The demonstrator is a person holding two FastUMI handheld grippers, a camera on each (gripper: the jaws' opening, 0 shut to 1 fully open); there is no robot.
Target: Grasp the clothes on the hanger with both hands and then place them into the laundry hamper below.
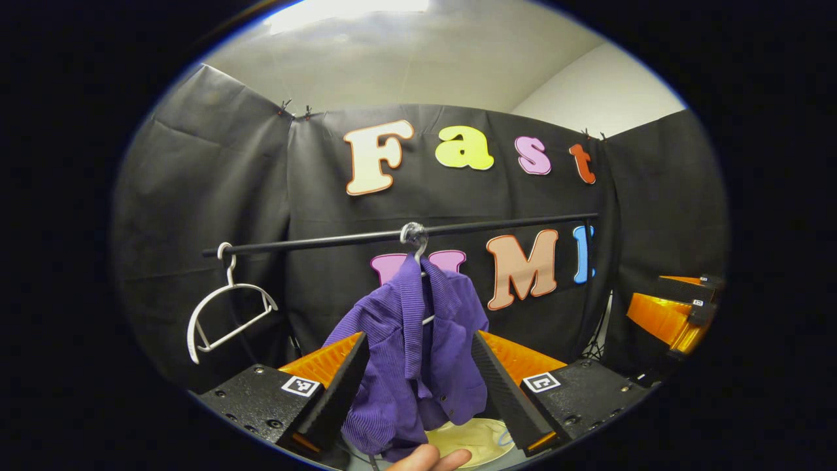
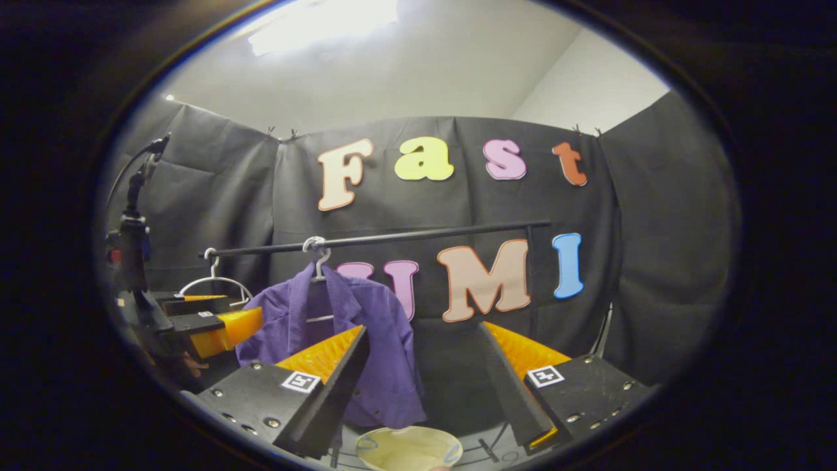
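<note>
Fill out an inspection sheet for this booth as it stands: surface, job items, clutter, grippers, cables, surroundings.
Surface: floor barely visible beneath the hamper; nothing seen on it.
Job items: purple shirt hangs on a hanger from the black rail; pale laundry hamper sits below it.
Clutter: one spare white hanger hangs empty at the rail's end.
Grippers: left gripper open, with the shirt showing between its fingers, not clamped; right gripper open, off to the shirt's side, holding nothing.
Cables: a thin cable runs up a black stand at the booth's edge.
Surroundings: black cloth wall, white ceiling with a light above.
</note>
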